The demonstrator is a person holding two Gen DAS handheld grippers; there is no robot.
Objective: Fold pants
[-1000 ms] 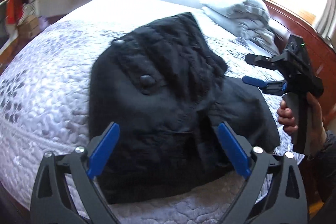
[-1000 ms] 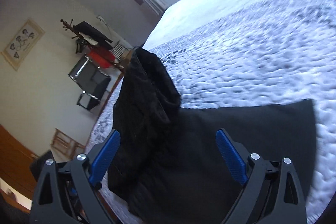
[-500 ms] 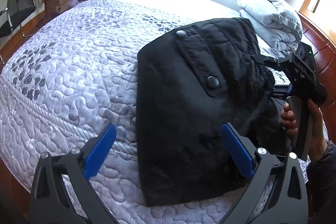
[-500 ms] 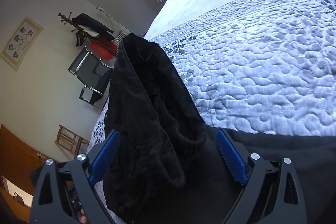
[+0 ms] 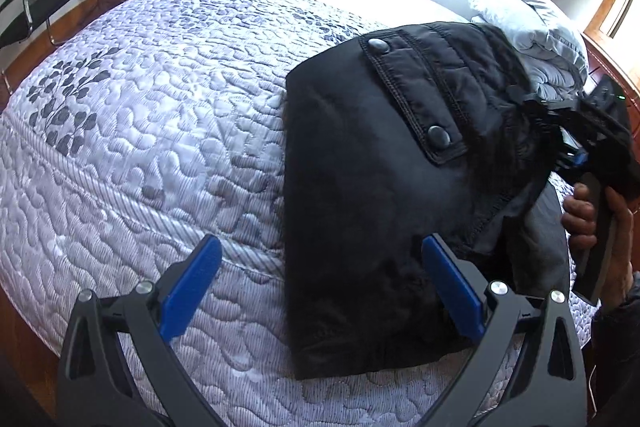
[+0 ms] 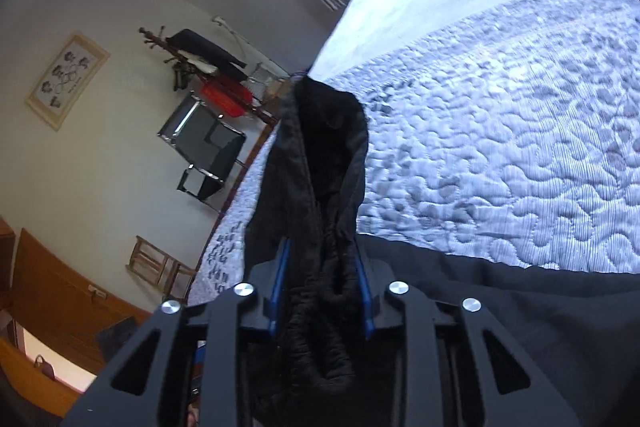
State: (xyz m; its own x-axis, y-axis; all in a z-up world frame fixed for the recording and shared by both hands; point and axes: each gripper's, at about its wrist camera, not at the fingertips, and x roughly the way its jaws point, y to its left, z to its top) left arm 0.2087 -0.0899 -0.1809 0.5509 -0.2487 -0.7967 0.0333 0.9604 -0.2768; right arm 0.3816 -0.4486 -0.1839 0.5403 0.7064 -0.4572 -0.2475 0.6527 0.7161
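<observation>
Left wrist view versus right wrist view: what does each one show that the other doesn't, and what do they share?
Only the left wrist view shows the pocket flap with its snaps, the folded grey bedding, and the person's hand on the right hand-held gripper's handle. Only the right wrist view shows the right hand-held gripper closing on bunched black fabric, plus a framed picture. Both show the black pants on the quilted bedspread.

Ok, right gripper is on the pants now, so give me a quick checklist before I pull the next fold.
1. Right gripper closing with bunched black pants fabric between the jaws: ok.
2. Grip fully tight: cannot tell.
3. Left gripper open, holding nothing: ok.
4. Left gripper over the pants' near edge: ok.
5. Bedspread left of the pants bare for folding: ok.
6. Layers lying flat under the raised part: cannot tell.
</observation>
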